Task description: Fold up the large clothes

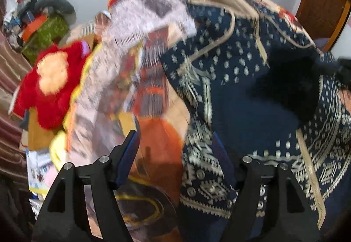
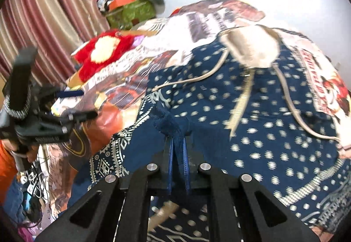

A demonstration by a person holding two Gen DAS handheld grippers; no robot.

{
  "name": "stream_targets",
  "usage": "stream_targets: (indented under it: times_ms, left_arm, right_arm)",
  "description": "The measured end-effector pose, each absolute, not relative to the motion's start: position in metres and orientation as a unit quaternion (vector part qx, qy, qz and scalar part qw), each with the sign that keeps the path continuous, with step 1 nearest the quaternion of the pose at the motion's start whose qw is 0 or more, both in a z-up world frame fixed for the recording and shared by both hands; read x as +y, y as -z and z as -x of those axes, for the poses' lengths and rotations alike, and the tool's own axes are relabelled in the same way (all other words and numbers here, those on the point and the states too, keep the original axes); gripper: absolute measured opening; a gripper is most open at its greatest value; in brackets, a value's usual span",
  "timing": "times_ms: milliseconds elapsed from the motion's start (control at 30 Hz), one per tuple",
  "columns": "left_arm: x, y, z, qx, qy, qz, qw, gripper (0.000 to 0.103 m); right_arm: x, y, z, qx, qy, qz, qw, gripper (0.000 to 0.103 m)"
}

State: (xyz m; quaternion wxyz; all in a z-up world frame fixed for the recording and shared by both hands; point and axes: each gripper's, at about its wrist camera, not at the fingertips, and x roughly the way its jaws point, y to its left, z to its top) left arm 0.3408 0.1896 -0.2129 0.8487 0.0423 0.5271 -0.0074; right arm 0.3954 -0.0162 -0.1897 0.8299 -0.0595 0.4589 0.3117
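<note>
Across the printed bedspread (image 2: pixel 221 20) lies the navy patterned garment (image 2: pixel 252 110), spread over the near right side. My right gripper (image 2: pixel 177 143) is pinched tight on a small bunch of its cloth at the near edge. My left gripper (image 1: pixel 175 154) stands apart with nothing pressed between its jaws, the garment's patterned border just beside its right finger. I judge the pinch thin: a hard pull could slip it free, or drag the bedspread and the red plush toy (image 2: pixel 103 51) along.
</note>
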Motion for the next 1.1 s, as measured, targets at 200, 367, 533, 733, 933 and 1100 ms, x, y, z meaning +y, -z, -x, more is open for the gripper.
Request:
stream_targets:
  times_ms: [200, 367, 533, 733, 933, 1100]
  left_arm:
    - [0.178, 0.265, -0.330, 0.583, 0.001, -0.044, 0.811, 0.068]
    - [0.172, 0.295, -0.336, 0.591, -0.034, -0.044, 0.805, 0.069]
    - [0.163, 0.293, -0.348, 0.567, -0.051, -0.040, 0.821, 0.070]
    - [0.168, 0.289, -0.363, 0.538, -0.084, -0.021, 0.838, 0.070]
    - [0.187, 0.284, -0.366, 0.516, -0.091, 0.004, 0.852, 0.070]
    - [0.188, 0.285, -0.365, 0.522, -0.082, -0.002, 0.849, 0.070]
  right_arm:
    - [-0.072, 0.174, -0.399, 0.448, -0.277, 0.017, 0.850, 0.006]
    - [-0.119, 0.167, -0.409, 0.440, -0.246, -0.015, 0.864, 0.006]
    - [-0.156, 0.161, -0.416, 0.429, -0.214, -0.022, 0.877, 0.004]
    - [-0.198, 0.164, -0.417, 0.441, -0.188, -0.026, 0.878, 0.004]
    - [-0.208, 0.194, -0.420, 0.508, -0.207, -0.018, 0.836, 0.006]
    - [-0.197, 0.217, -0.428, 0.539, -0.212, -0.029, 0.815, 0.006]
